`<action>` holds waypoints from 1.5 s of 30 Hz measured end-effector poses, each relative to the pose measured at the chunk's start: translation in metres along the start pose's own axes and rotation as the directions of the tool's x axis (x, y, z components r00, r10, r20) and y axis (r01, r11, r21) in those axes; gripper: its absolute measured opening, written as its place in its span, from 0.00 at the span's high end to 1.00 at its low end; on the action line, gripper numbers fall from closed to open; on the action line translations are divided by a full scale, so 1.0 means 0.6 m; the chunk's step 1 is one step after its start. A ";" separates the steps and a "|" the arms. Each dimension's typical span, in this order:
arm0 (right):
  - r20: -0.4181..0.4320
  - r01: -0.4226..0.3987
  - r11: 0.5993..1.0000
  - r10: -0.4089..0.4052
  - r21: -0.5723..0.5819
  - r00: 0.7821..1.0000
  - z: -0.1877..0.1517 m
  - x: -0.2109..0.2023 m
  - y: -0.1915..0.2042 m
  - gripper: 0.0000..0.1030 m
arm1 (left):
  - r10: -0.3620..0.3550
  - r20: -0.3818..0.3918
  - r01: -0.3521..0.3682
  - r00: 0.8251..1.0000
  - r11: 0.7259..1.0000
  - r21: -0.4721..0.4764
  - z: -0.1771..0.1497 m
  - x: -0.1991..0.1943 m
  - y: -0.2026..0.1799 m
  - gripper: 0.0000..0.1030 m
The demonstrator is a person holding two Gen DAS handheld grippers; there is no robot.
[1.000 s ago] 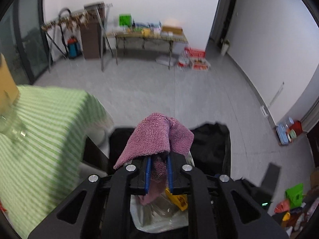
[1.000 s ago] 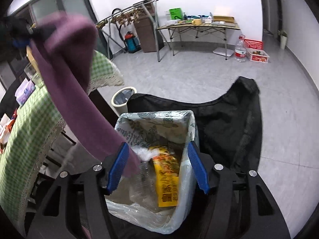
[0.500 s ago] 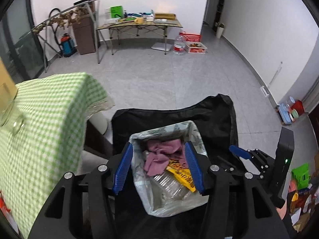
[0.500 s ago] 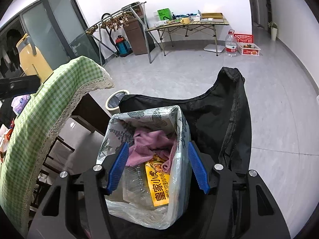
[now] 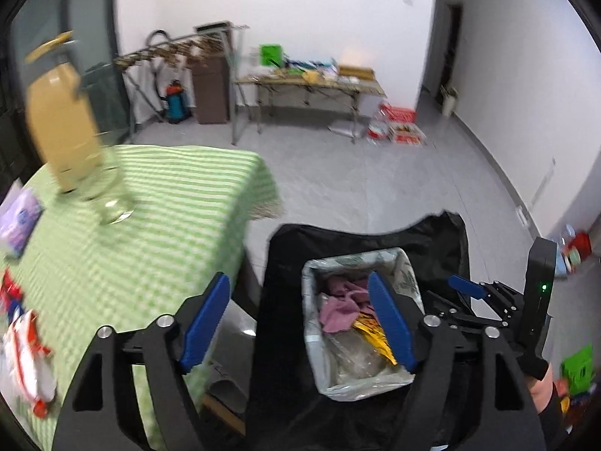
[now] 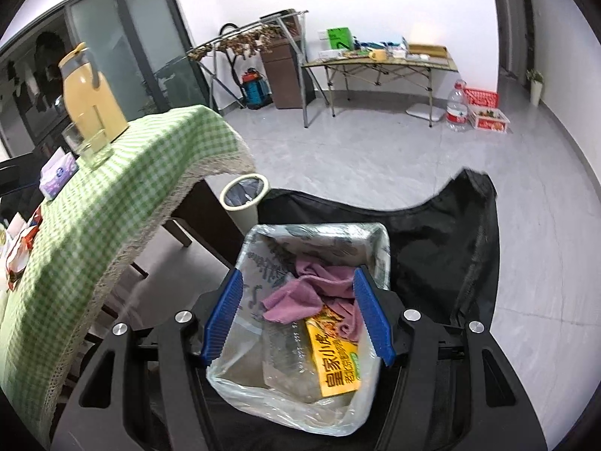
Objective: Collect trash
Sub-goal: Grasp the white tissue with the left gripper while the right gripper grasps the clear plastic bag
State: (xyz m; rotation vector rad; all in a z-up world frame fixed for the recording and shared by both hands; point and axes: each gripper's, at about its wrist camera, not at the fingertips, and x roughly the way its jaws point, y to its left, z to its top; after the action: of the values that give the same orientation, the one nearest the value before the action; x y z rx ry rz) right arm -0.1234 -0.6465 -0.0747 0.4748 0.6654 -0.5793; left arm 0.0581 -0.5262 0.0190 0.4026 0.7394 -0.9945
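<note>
Cloth (image 6: 315, 293), a second ago pinched in the left gripper (image 5: 300, 323), now lies in the bin bag (image 6: 263, 248) below; its jaws have just been opening, now wide and empty. Right gripper (image 6: 298, 315) gapes, holding nothing.

The room is bright with even, soft light, and the white wall (image 5: 300, 7) looks almost overexposed. The left wrist view is smeared by motion blur, strongest on the yellow jug (image 5: 62, 120) and the checked tabletop (image 5: 157, 203). The right wrist view is sharper. Both bend strongly toward dark round edges.
</note>
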 end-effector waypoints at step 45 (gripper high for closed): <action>-0.105 -0.440 0.644 0.490 -0.626 0.865 -0.030 -0.078 0.722 0.40 | 0.469 -0.012 -0.343 0.883 0.628 -0.698 -0.425 -0.421 0.564 0.12</action>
State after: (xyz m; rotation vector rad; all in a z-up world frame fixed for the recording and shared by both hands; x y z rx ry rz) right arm 0.1122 -0.2985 0.0410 -0.0326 0.5908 0.1465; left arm 0.1710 -0.0461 0.0175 -0.1754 0.7583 -0.2587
